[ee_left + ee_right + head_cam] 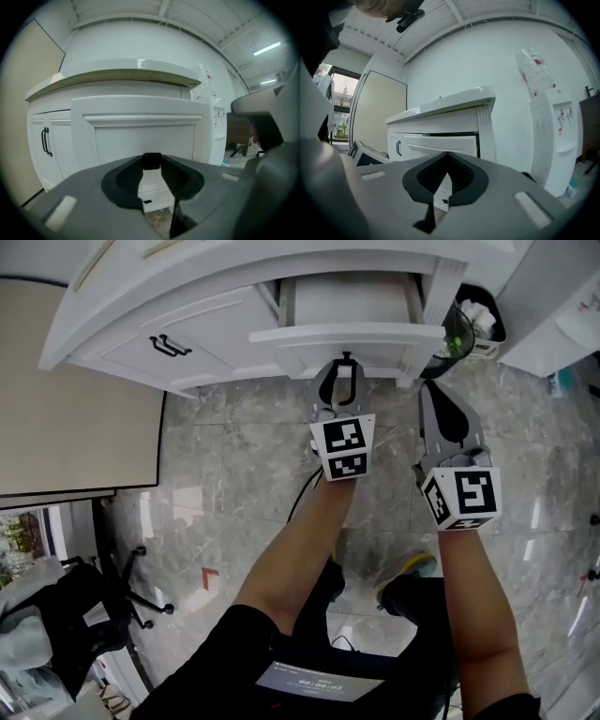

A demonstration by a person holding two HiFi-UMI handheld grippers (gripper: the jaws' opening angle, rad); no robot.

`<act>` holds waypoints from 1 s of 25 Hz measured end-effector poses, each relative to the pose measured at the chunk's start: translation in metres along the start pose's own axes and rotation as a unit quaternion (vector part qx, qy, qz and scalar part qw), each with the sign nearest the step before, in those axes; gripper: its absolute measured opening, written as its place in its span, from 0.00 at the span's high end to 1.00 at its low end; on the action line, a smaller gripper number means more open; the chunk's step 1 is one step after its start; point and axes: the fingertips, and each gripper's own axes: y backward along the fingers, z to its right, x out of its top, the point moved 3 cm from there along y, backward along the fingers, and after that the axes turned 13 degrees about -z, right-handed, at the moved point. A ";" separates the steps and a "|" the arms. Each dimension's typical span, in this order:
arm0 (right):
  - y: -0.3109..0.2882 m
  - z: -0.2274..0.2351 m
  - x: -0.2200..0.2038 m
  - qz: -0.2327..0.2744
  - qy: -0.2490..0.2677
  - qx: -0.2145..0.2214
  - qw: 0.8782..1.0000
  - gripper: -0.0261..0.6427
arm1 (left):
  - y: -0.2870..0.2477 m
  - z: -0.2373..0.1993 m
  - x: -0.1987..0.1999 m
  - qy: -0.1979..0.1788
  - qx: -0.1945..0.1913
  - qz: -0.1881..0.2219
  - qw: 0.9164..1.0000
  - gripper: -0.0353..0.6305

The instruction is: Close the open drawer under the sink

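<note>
The white vanity point(122, 324) has its drawer point(347, 337) pulled out, the front panel facing me. My left gripper point(344, 367) reaches up to the panel's middle, its bowed fingers closed on a small black drawer handle point(345, 356). In the left gripper view the panel point(145, 131) fills the frame and the black handle point(151, 161) sits between the tips of my left gripper point(152, 165). My right gripper point(429, 390) hangs shut and empty, below the drawer's right corner. The right gripper view shows my right gripper point(446, 161) aimed at the drawer point(440, 143) from the side.
A cabinet door with a black handle point(169, 345) is left of the drawer. A bin point(473, 320) and a white water dispenser point(555, 140) stand to the right. An office chair point(112, 596) is at lower left. The floor is grey marble tile point(234, 474).
</note>
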 end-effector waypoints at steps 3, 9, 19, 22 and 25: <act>-0.032 0.006 0.006 0.003 0.016 0.000 1.000 0.93 | -0.010 -0.004 0.007 0.007 0.003 0.005 1.000 0.76; -0.068 0.014 -0.002 -0.011 0.027 -0.015 0.999 0.93 | -0.031 -0.013 0.020 0.018 -0.009 0.002 1.000 0.76; -0.115 0.029 0.014 -0.008 0.032 -0.021 0.999 0.93 | -0.072 -0.022 0.041 0.012 -0.018 0.005 1.000 0.76; -0.130 0.032 0.023 -0.001 0.029 -0.027 0.999 0.93 | -0.089 -0.027 0.052 0.013 -0.022 0.002 1.000 0.75; -0.137 0.033 0.026 -0.001 0.029 -0.030 0.999 0.93 | -0.100 -0.030 0.058 0.022 -0.024 0.001 0.999 0.75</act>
